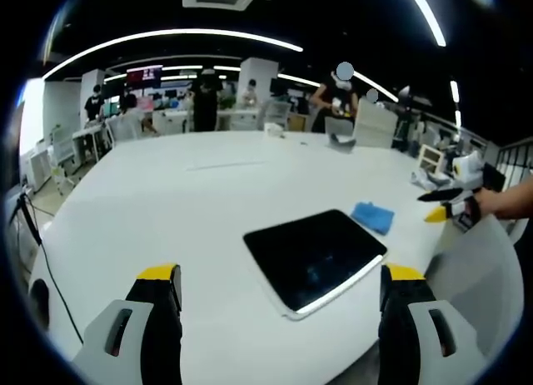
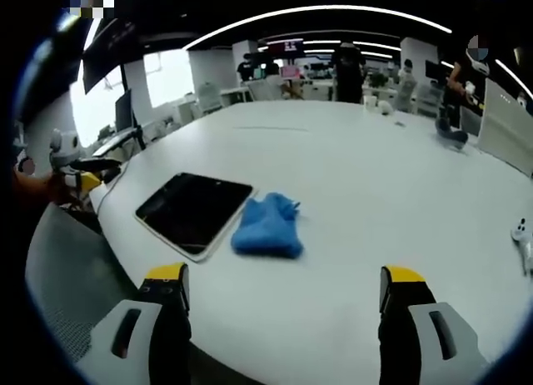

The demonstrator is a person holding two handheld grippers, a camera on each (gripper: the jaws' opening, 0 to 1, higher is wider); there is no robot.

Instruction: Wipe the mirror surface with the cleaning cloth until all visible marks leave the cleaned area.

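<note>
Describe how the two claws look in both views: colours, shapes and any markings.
The left claw has two black jaws capped with yellow tips, each set in a pale grey housing with a dark slot. The right claw is built the same: black jaws, yellow tips, grey slotted housings. In the left gripper view, the right claw appears at the far right, with a black and yellow tip.

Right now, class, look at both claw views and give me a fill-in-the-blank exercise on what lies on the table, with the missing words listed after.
1. The cloth beside the mirror is ____ in colour.
2. The mirror and the cloth both lie on a ____ table.
3. The right claw hangs above the table with its jaws ____, holding nothing.
4. In the left claw view, the mirror lies between the jaws of the left claw, which are ____.

Missing words: blue; white; open; open
</note>
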